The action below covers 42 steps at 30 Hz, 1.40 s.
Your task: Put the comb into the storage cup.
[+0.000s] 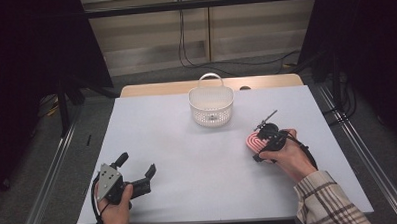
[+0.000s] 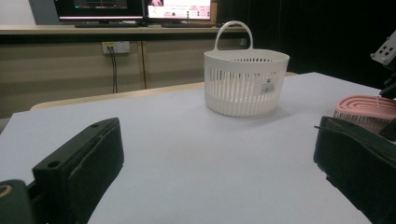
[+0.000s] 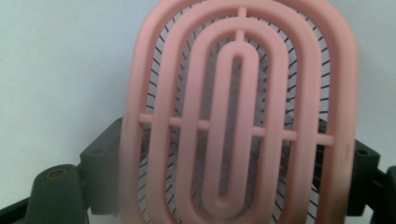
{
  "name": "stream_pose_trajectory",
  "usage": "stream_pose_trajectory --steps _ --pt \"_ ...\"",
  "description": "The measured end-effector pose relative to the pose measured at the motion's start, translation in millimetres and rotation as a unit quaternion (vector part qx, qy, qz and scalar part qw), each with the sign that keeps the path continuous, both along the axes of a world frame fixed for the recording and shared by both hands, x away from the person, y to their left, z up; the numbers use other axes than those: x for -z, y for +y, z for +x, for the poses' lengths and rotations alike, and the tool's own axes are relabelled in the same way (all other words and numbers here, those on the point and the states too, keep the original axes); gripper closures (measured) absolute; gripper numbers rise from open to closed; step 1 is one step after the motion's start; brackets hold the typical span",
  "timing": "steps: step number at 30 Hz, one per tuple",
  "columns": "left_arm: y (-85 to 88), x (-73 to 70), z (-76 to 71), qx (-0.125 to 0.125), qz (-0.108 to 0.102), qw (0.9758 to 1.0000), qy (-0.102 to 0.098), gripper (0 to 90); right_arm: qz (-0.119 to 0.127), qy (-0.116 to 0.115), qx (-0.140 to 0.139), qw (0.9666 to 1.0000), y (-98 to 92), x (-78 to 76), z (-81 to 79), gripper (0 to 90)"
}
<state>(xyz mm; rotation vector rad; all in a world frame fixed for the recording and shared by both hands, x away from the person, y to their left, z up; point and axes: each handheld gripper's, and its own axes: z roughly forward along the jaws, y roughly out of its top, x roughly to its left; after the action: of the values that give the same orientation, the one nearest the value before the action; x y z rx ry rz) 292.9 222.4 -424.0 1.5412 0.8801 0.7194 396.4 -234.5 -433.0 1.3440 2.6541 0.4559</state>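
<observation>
A pink oval hairbrush (image 1: 255, 141) lies on the white table (image 1: 187, 142) at the right, its ribbed back up. My right gripper (image 1: 260, 144) reaches over it from the near right. In the right gripper view the brush (image 3: 238, 116) sits between the two black jaws, and both of its edges meet them. The brush (image 2: 366, 109) also shows at the far right of the left gripper view. My left gripper (image 1: 137, 164) rests near the front left of the table, jaws wide apart (image 2: 219, 158) with nothing between them.
A white slatted basket (image 1: 211, 106) with an upright handle stands at the middle back of the table, also seen in the left gripper view (image 2: 245, 84). A wooden strip (image 1: 150, 88) runs behind the table. Metal rails (image 1: 53, 167) flank both sides.
</observation>
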Motion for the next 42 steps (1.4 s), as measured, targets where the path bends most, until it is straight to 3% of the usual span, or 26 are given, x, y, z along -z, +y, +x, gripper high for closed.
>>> stream_pose_trajectory --steps 16,42 --pt "-0.3 0.2 0.2 0.0 -0.002 1.0 0.001 1.7 0.001 0.003 -0.004 1.0 -1.0 -8.4 -3.3 18.7" --pt "-0.2 -0.1 -0.2 0.001 -0.002 1.0 0.0 1.8 0.008 -0.018 -0.018 0.9996 0.4 -29.9 -10.0 19.1"
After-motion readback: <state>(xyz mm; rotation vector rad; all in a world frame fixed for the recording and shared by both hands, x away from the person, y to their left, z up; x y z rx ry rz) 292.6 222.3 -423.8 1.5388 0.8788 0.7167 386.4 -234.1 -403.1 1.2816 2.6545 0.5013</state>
